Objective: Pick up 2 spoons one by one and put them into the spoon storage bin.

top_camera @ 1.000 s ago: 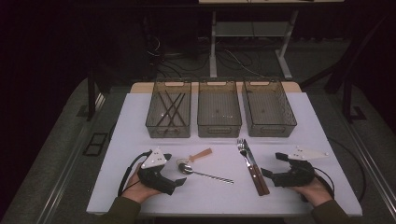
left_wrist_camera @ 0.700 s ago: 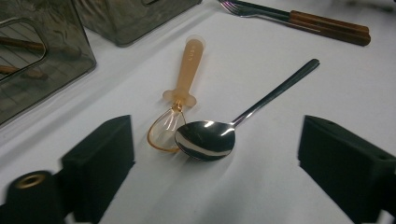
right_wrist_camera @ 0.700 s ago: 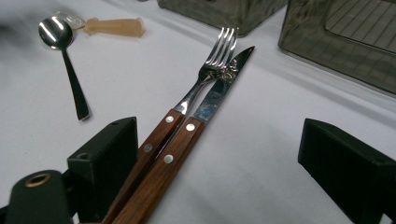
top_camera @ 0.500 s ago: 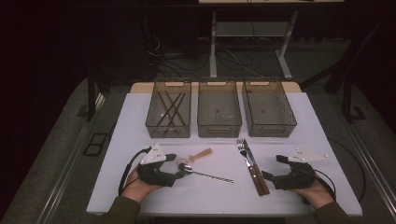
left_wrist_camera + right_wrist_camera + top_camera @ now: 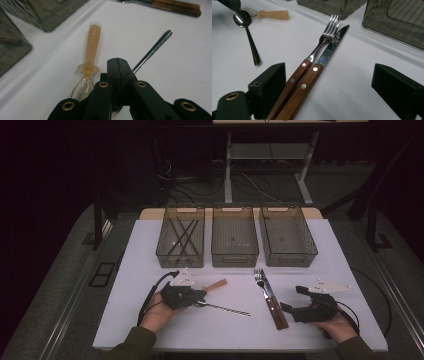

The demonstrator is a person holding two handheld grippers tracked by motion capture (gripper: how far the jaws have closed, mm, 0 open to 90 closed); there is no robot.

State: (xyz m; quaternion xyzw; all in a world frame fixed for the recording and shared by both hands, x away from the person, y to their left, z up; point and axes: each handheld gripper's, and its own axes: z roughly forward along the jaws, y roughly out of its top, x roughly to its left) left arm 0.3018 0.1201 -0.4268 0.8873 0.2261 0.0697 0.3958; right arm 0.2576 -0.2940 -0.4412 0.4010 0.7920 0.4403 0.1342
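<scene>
My left gripper (image 5: 200, 295) (image 5: 117, 61) stands over the neck of a metal spoon (image 5: 225, 308) (image 5: 152, 50) that lies on the white table. Its jaws have just been closing and now meet with no gap. The spoon passes beneath them, and I cannot tell whether it is pinched. A small spoon with a tan handle (image 5: 216, 285) (image 5: 91, 50) lies right beside it. My right gripper (image 5: 292, 299) (image 5: 332, 82) is open, its jaws either side of the wooden handles of a fork (image 5: 260, 280) (image 5: 322, 42) and a knife (image 5: 274, 305) (image 5: 329, 50).
Three dark see-through bins stand in a row at the back of the table. The left bin (image 5: 162, 251) holds thin dark sticks; the middle bin (image 5: 235, 257) and the right bin (image 5: 287, 257) look bare. The table's front edge (image 5: 225, 347) runs just behind both hands.
My left gripper has slid right to the metal spoon's bowl and its jaws have gone from wide open to shut. The right gripper has stayed still.
</scene>
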